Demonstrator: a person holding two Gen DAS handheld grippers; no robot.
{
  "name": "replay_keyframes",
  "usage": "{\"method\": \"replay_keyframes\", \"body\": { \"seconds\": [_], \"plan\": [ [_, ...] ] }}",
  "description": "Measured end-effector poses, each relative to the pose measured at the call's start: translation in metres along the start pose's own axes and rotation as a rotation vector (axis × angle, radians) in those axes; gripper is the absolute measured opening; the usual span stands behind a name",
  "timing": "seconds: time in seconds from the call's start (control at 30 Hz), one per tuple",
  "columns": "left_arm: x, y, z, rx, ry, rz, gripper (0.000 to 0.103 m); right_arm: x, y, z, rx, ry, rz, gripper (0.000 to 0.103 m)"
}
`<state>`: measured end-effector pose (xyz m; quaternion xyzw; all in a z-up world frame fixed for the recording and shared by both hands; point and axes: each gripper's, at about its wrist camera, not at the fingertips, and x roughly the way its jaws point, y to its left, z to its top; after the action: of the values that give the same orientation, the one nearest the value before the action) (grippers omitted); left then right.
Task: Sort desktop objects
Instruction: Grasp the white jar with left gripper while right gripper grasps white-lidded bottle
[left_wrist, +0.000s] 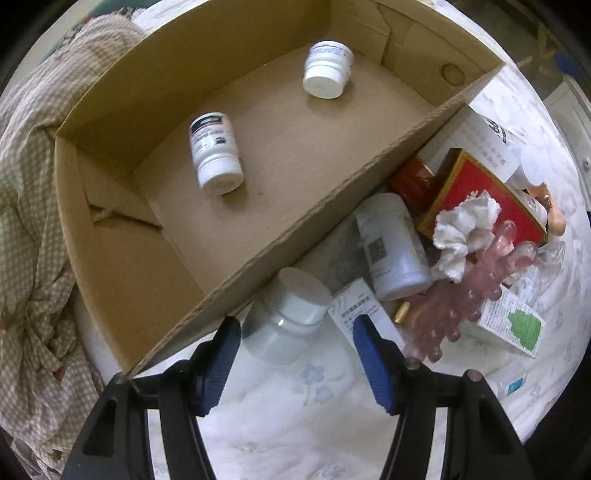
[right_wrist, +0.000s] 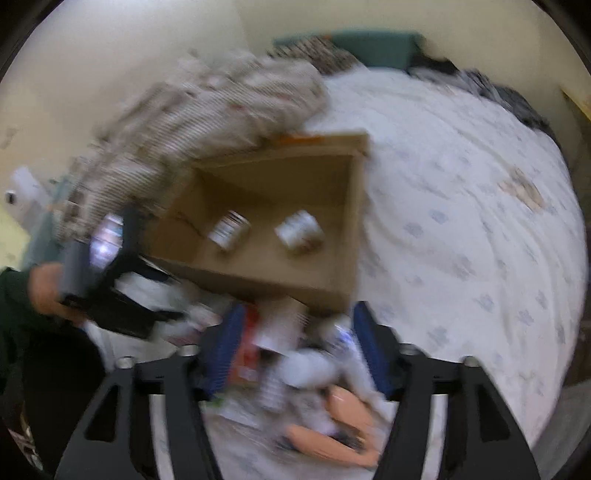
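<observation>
A brown cardboard box (left_wrist: 369, 162) lies on a white bedspread, with two white pill bottles (left_wrist: 216, 153) (left_wrist: 327, 70) on their sides inside. My left gripper (left_wrist: 295, 354) stands open just outside the box's near wall, its blue fingers on either side of a white jar (left_wrist: 286, 319) without touching it. Beside the jar lies a heap: a bigger white bottle (left_wrist: 393, 245), a red box (left_wrist: 476, 192), a white cloth (left_wrist: 463, 229), a pink knobbly massager (left_wrist: 469, 291). The right wrist view is blurred; my right gripper (right_wrist: 295, 350) is open above that heap, with the cardboard box (right_wrist: 347, 236) beyond.
A checked blanket (left_wrist: 26, 221) is bunched to the left of the box. Small cartons (left_wrist: 511, 325) lie at the heap's right edge. In the right wrist view a hand (right_wrist: 44, 291) holds the other gripper at left. White bedspread (right_wrist: 461, 221) stretches to the right.
</observation>
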<state>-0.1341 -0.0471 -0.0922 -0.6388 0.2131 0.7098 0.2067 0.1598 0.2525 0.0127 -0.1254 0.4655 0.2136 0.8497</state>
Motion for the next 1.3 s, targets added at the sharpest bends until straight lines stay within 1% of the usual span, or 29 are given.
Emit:
{"method": "replay_keyframes", "body": {
  "seconds": [0.03,0.1,0.17,0.2,0.3,0.37,0.47,0.53,0.57,0.6,0.63,0.77,0.87,1.0,1.07,1.13,1.2,1.3],
  "plan": [
    [0.000,0.002,-0.002,-0.001,0.000,-0.011,0.064,0.008,-0.005,-0.004,0.004,0.042,-0.006,0.069],
    [-0.002,0.004,-0.007,0.005,-0.003,-0.025,0.064,0.023,-0.008,-0.012,-0.005,0.105,0.013,0.069],
    [-0.003,0.005,-0.012,0.023,-0.009,-0.028,0.064,0.042,-0.002,-0.021,-0.035,0.177,0.036,0.069],
    [-0.004,0.007,-0.014,0.020,-0.010,-0.029,0.064,0.047,0.002,-0.024,-0.061,0.194,0.034,0.069],
    [-0.009,0.012,-0.016,0.004,-0.049,-0.035,0.064,0.060,0.021,-0.030,-0.163,0.202,-0.024,0.069],
    [-0.007,0.013,-0.016,0.000,-0.051,-0.036,0.064,0.068,0.026,-0.031,-0.170,0.210,-0.051,0.069],
    [0.002,0.010,-0.014,0.005,-0.041,-0.034,0.063,0.083,0.028,-0.035,-0.181,0.230,-0.080,0.059],
    [0.002,0.013,-0.014,-0.011,-0.046,-0.059,0.061,0.085,0.028,-0.035,-0.182,0.216,-0.075,0.053],
    [0.002,0.015,-0.015,-0.013,-0.051,-0.061,0.059,0.085,0.029,-0.034,-0.186,0.213,-0.076,0.046],
    [0.001,0.015,-0.016,-0.012,-0.057,-0.060,0.050,0.084,0.030,-0.034,-0.195,0.211,-0.085,0.044],
    [0.000,0.016,-0.017,-0.011,-0.055,-0.059,0.044,0.083,0.031,-0.034,-0.205,0.208,-0.090,0.044],
    [-0.005,0.016,-0.023,0.004,-0.045,-0.040,0.042,0.075,0.028,-0.033,-0.197,0.197,-0.072,0.043],
    [-0.014,0.015,-0.030,0.013,-0.047,-0.030,0.041,0.059,0.025,-0.031,-0.181,0.158,-0.054,0.043],
    [-0.040,0.012,-0.043,0.017,-0.073,-0.014,0.040,0.032,0.019,-0.025,-0.145,0.098,-0.022,0.043],
    [-0.057,0.010,-0.050,0.015,-0.092,-0.020,0.040,0.019,0.015,-0.021,-0.116,0.063,0.003,0.043],
    [-0.082,0.008,-0.057,0.002,-0.134,-0.035,0.040,0.007,0.011,-0.014,-0.081,0.022,0.036,0.043],
    [-0.099,-0.002,-0.061,-0.023,-0.179,-0.063,0.040,0.000,0.011,-0.007,-0.049,-0.016,0.072,0.043],
    [-0.129,0.007,-0.068,-0.120,-0.283,-0.173,0.037,-0.013,0.015,-0.005,-0.014,-0.065,0.121,0.043]
  ]
}}
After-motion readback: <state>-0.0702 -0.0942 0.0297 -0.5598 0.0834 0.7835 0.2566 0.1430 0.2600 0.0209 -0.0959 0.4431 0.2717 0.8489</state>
